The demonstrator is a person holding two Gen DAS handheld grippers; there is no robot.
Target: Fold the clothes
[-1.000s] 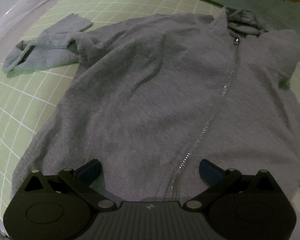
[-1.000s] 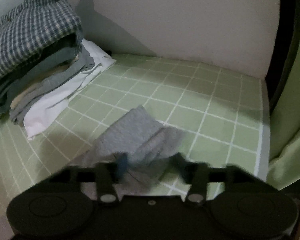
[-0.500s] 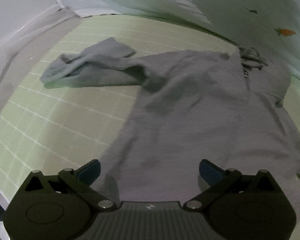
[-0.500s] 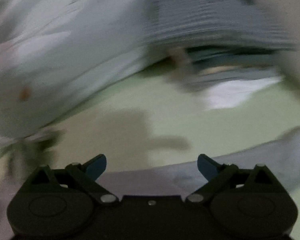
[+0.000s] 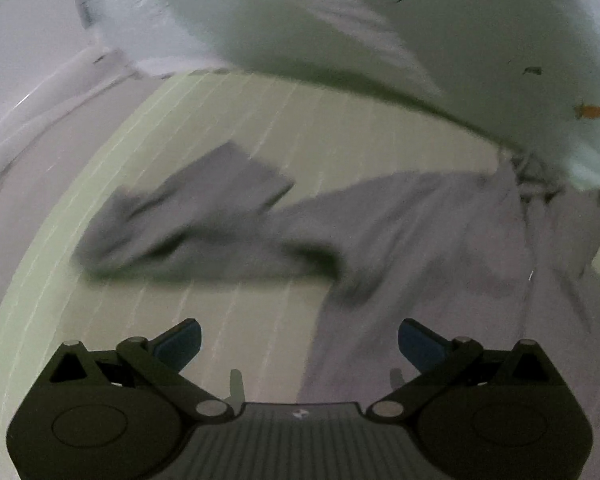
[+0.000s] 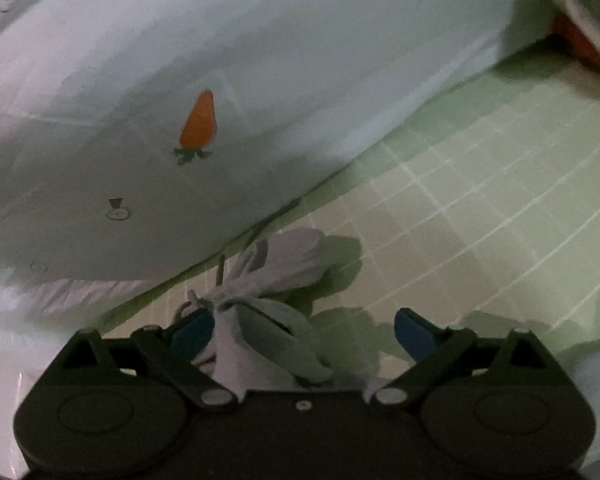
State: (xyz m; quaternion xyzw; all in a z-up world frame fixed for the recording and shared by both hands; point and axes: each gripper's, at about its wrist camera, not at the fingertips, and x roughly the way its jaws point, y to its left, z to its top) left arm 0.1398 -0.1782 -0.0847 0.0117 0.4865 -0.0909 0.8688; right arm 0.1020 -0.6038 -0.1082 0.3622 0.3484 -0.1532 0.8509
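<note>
A: We see a pale green sheet (image 5: 260,152) gridded with thin white lines.

B: Our left gripper (image 5: 299,338) has its fingers wide, empty; the soft grey hoodie (image 5: 440,240) lies flat ahead. Our right gripper (image 6: 304,330) is spread around its bunched hood (image 6: 284,264).

a pale green sheet (image 6: 480,184) with a grid of thin white lines covers the flat surface in both views. a bulky pale blue-white quilt (image 6: 260,60) is heaped along its far edge, printed with an orange carrot (image 6: 199,122) with green leaves and a few small dark outline motifs (too faint to name). in the left wrist view a whitish wall or panel (image 5: 24,80) curves round the left side of the sheet. at the top right of the right wrist view an orange-red strip (image 6: 584,46) sits under a pale edge. the light is dim, with soft shadows on the sheet.
</note>
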